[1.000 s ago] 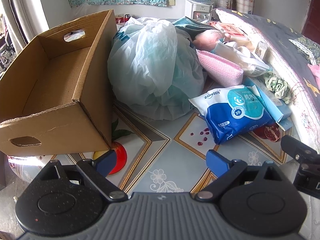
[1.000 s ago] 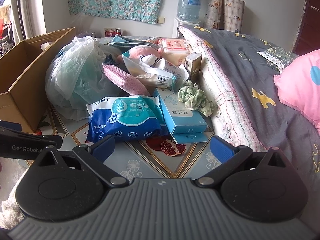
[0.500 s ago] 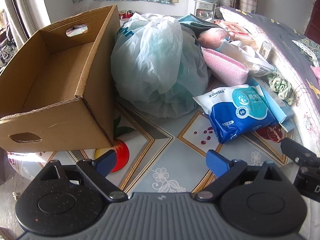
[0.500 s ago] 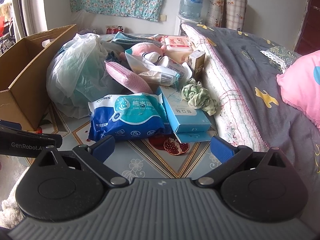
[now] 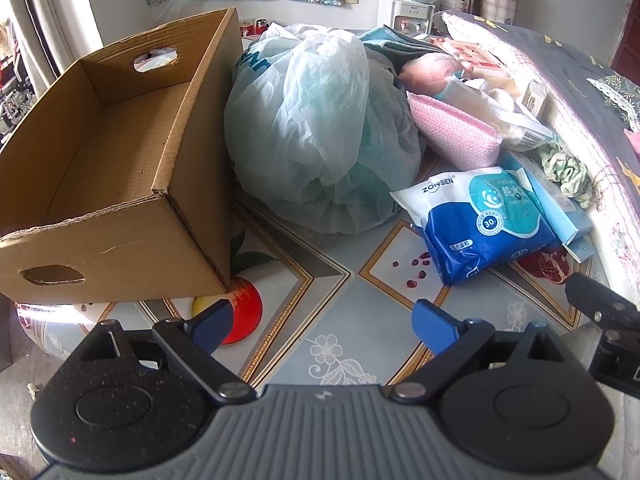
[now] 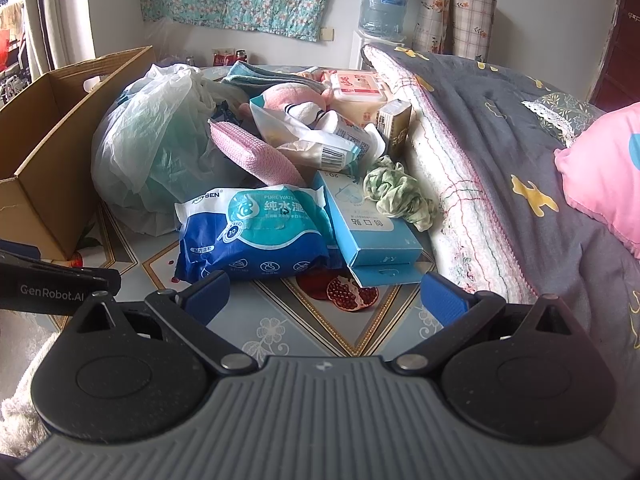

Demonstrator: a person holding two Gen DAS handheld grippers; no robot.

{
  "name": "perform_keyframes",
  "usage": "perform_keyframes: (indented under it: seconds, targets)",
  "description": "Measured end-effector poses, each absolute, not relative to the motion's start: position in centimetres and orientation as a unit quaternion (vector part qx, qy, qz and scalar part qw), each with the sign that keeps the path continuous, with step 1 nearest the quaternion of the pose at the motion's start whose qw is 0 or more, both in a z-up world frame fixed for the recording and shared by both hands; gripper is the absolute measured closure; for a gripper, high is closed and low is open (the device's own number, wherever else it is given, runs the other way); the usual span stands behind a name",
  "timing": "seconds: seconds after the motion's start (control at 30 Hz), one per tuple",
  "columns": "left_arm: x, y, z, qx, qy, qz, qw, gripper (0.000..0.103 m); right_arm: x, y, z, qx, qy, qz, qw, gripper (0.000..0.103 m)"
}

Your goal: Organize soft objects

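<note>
A: Box (image 5: 100, 152) at the left, standing open, presumably there to take the soft things?
B: Likely. Plastic bag (image 5: 320, 128) sits just right of it, then the wipes pack (image 5: 480, 224) and scrunchie (image 6: 396, 196) beside the bed (image 6: 500, 128).
A: Grippers?
B: Left gripper (image 5: 322, 322) and right gripper (image 6: 324, 294) both hang wide open, holding nothing, near the table's (image 5: 340, 308) front edge.

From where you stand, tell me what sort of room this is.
Most likely a bedroom in a home: a bed with a grey quilt and pink pillow runs beside the cluttered table, and a water dispenser bottle stands against the wall.
</note>
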State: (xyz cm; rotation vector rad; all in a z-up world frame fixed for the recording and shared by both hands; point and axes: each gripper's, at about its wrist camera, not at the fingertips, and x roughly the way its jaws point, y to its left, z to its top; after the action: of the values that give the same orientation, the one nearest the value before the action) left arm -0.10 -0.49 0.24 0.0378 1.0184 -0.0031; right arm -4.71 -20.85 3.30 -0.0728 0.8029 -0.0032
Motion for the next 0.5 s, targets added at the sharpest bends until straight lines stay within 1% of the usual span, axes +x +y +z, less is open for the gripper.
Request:
perform_keyframes:
  seconds: [0.5]
  targets:
    - [-0.09,-0.48,0.07,0.020,0.490,-0.002,0.871,0.006,-4.58,-20.82,3.18,-0.036,0.392,-0.001,0.919,0.001]
